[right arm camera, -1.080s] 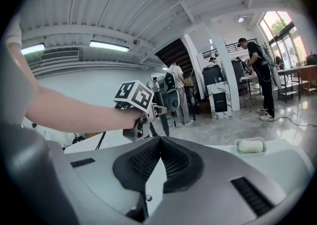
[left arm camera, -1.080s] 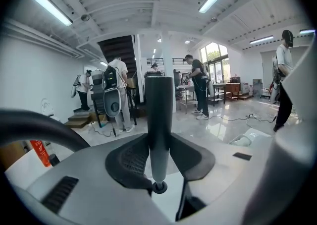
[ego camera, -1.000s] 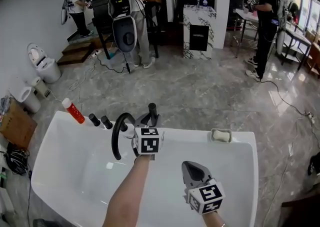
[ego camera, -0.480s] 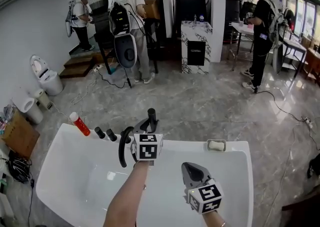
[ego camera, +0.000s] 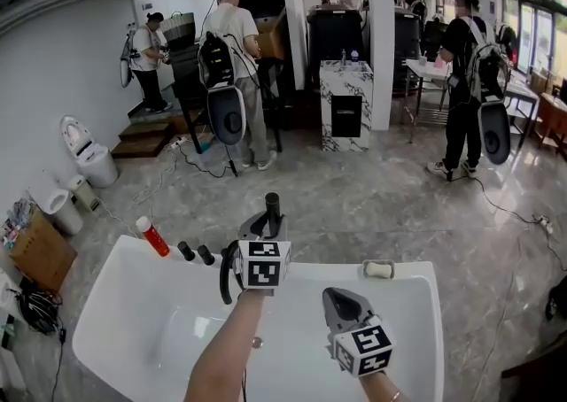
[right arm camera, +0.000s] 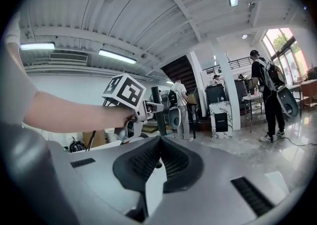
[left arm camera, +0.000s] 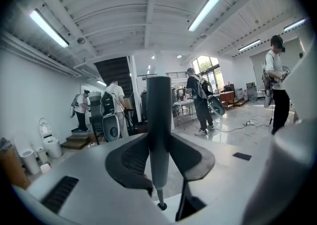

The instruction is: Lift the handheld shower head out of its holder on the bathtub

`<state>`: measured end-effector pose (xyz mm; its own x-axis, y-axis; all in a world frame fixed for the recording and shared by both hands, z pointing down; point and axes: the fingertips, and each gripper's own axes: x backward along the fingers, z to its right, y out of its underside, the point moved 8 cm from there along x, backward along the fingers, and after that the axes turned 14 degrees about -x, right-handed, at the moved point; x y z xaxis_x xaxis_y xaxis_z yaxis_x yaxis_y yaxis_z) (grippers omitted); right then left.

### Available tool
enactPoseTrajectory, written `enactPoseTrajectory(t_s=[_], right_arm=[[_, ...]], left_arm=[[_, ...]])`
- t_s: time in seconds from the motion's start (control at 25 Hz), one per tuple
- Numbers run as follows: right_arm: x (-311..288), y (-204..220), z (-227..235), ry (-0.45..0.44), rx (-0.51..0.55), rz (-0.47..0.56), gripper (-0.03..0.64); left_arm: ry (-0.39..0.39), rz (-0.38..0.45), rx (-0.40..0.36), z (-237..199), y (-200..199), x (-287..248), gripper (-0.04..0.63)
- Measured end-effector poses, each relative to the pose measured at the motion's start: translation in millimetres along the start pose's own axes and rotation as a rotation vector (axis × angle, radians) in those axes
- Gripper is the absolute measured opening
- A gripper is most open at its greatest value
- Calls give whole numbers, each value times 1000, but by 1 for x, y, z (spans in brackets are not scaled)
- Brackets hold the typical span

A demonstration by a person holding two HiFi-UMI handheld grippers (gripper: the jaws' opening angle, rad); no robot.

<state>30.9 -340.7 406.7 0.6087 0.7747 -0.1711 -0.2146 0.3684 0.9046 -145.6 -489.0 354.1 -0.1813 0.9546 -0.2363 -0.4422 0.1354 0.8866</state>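
The shower head's dark, rod-like handle (ego camera: 272, 204) stands upright above the white bathtub's far rim (ego camera: 310, 266). My left gripper (ego camera: 265, 226) is shut on it. Up close in the left gripper view the handle (left arm camera: 158, 115) runs straight up between the two pads of that left gripper (left arm camera: 159, 162). A black hose (ego camera: 227, 278) loops down from it over the tub. The right gripper (ego camera: 336, 299) hangs over the tub's right half, jaws shut and empty. Its own view shows the left gripper (right arm camera: 146, 112) holding the handle (right arm camera: 155, 106) ahead.
On the tub's far rim stand a red bottle (ego camera: 153, 236), two black knobs (ego camera: 186, 251) and a soap dish (ego camera: 378, 269). Toilets (ego camera: 87, 154) line the left wall. Several people (ego camera: 232, 64) with gear stand on the grey marble floor beyond, near a marble counter (ego camera: 346, 99).
Both grippers have risen. The left one has carried the shower head up from the tub's rim, and the hose loop has come up with it. The right gripper's jaws stay together.
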Motion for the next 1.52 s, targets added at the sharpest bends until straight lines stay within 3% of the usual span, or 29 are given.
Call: enactPoseTrajectory(t_s=[0.28, 0.8, 1.52], right_arm=[[39, -27, -30, -16, 22, 19, 5], [98, -43, -82, -15, 58, 49, 5], [129, -54, -101, -18, 86, 56, 5]], left_arm=[[-11, 32, 0, 1, -40, 51, 147], [-10, 75, -38, 0, -79, 136, 147], [-13, 76, -48, 8, -98, 170, 147]])
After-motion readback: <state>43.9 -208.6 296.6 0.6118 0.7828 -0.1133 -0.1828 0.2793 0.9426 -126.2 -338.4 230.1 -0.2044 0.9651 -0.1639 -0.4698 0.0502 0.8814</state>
